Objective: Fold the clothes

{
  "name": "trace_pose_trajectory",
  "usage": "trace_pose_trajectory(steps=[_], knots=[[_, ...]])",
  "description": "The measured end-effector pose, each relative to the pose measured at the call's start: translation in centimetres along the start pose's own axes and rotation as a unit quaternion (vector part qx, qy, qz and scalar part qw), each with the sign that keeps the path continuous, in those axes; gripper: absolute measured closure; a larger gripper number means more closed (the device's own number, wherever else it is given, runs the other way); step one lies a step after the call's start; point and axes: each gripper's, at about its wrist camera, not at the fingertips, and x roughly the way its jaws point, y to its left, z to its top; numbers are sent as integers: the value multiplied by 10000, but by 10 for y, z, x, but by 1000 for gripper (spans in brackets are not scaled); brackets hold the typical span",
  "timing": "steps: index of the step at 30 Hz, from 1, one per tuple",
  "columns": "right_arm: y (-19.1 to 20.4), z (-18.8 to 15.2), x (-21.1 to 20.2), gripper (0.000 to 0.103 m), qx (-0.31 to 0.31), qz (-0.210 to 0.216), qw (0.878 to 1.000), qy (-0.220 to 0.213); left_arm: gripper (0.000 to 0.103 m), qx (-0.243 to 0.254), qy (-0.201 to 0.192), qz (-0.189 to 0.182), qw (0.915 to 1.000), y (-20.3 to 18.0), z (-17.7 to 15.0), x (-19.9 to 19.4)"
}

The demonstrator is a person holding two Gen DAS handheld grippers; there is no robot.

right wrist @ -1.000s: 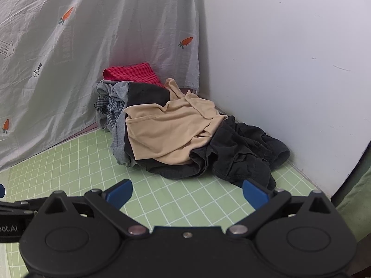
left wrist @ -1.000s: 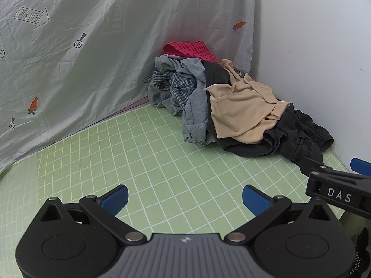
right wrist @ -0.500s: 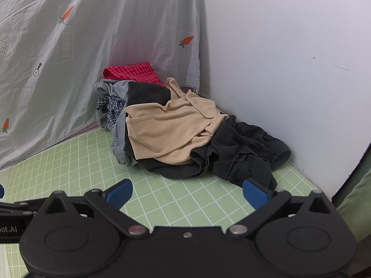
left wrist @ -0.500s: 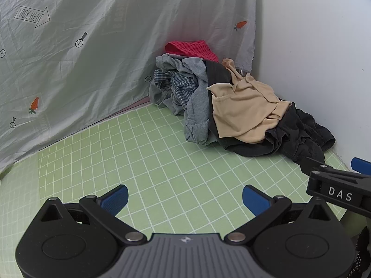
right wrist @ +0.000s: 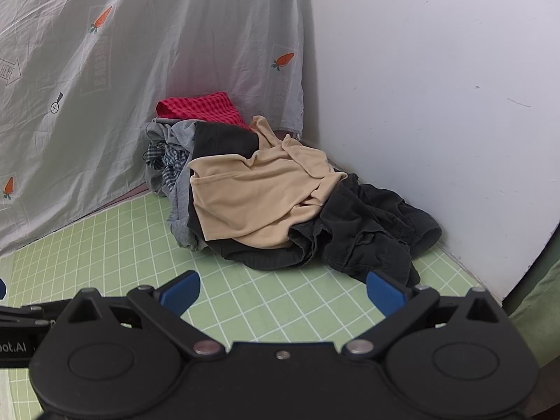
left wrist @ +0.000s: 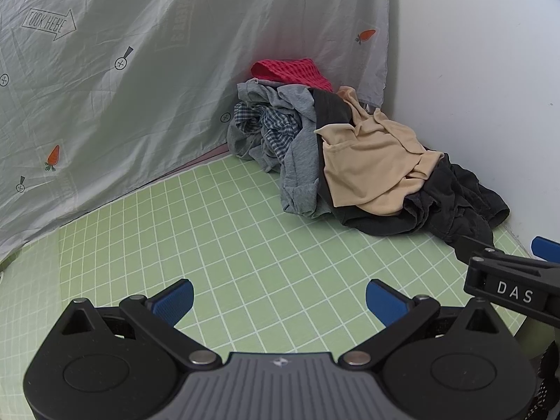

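We see the clothes pile (left wrist: 350, 154) heaped in the far corner of the green gridded surface (left wrist: 245, 245), running lengthwise along the white wall (right wrist: 437, 87). Our left gripper (left wrist: 280, 297) and right gripper (right wrist: 281, 288) hover short of it, jaws apart, empty.

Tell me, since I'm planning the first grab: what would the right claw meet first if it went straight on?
Probably the black garment at the pile's near edge, just ahead of the open right claw; the beige top lies behind it. Depth is uncertain.
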Motion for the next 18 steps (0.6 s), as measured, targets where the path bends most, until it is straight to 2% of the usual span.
trace_pose_trajectory(steps=[18], knots=[[-1, 1, 10, 0, 1, 7, 10000, 76, 0, 10, 82, 32, 10000, -1, 2, 9]])
